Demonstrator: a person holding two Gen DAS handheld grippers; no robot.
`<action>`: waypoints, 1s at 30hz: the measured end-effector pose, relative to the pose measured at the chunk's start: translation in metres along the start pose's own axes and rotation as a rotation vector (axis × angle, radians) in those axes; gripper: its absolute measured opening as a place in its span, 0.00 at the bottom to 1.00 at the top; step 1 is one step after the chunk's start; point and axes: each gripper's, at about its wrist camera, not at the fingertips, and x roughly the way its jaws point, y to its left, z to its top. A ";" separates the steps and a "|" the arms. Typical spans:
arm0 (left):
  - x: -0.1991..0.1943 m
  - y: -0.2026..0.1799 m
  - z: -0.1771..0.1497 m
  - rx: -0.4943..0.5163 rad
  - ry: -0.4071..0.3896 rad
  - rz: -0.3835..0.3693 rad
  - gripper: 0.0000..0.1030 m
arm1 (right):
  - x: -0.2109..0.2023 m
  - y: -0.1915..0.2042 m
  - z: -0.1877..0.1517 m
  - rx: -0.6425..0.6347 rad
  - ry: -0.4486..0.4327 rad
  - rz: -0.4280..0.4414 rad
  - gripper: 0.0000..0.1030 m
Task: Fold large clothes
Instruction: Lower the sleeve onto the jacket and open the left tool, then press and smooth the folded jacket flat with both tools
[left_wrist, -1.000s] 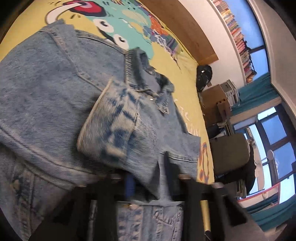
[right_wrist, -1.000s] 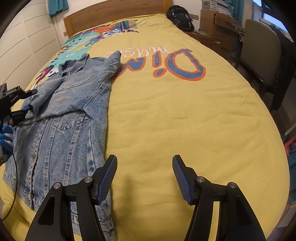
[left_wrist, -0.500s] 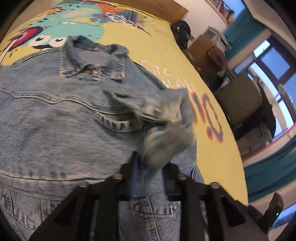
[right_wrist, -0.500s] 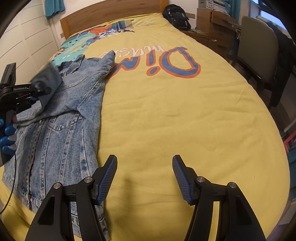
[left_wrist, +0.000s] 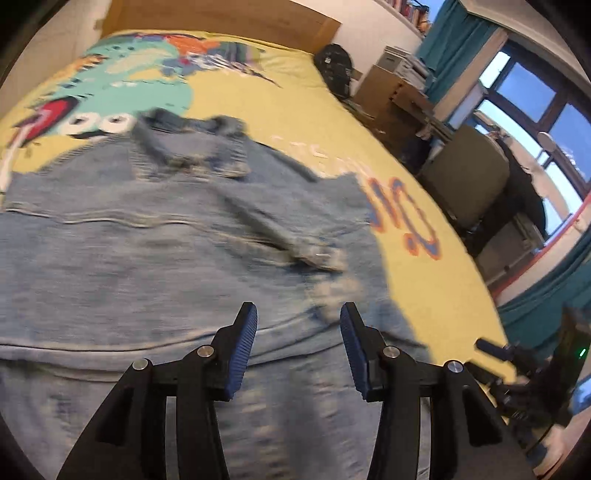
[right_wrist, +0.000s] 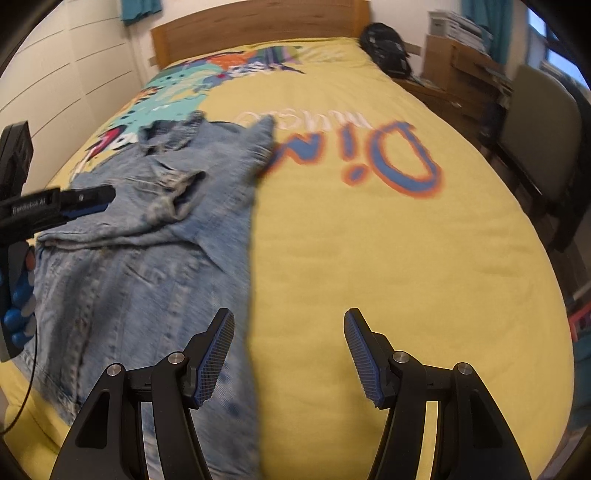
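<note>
both grippers tilt down over the denim jacket (left_wrist: 155, 258): left gripper (left_wrist: 298, 343) jaws opening, empty; right gripper (right_wrist: 289, 350) spread, empty.

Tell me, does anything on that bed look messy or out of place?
Only the denim jacket: one sleeve lies bunched and crumpled across its chest rather than flat. The left claw is opening above it, nothing between its fingers. The yellow bedspread looks otherwise smooth.

Bedroom, domestic. Evidence: bed (right_wrist: 388, 258) with yellow printed cover and wooden headboard (right_wrist: 258, 26); white panelled wardrobe (right_wrist: 74, 81); chair (right_wrist: 543, 118) by a cluttered desk (left_wrist: 402, 96); bookshelf (left_wrist: 410, 11); teal curtains (left_wrist: 458, 40); window (left_wrist: 535, 96); backpack (right_wrist: 384, 48).
</note>
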 end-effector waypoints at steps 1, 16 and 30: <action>-0.005 0.009 0.000 -0.001 -0.008 0.023 0.40 | 0.003 0.009 0.007 -0.017 -0.004 0.011 0.62; -0.041 0.134 0.010 -0.031 -0.069 0.327 0.40 | 0.099 0.193 0.120 -0.296 -0.046 0.226 0.62; -0.032 0.147 -0.011 -0.019 -0.048 0.337 0.55 | 0.158 0.169 0.129 -0.319 0.037 0.117 0.60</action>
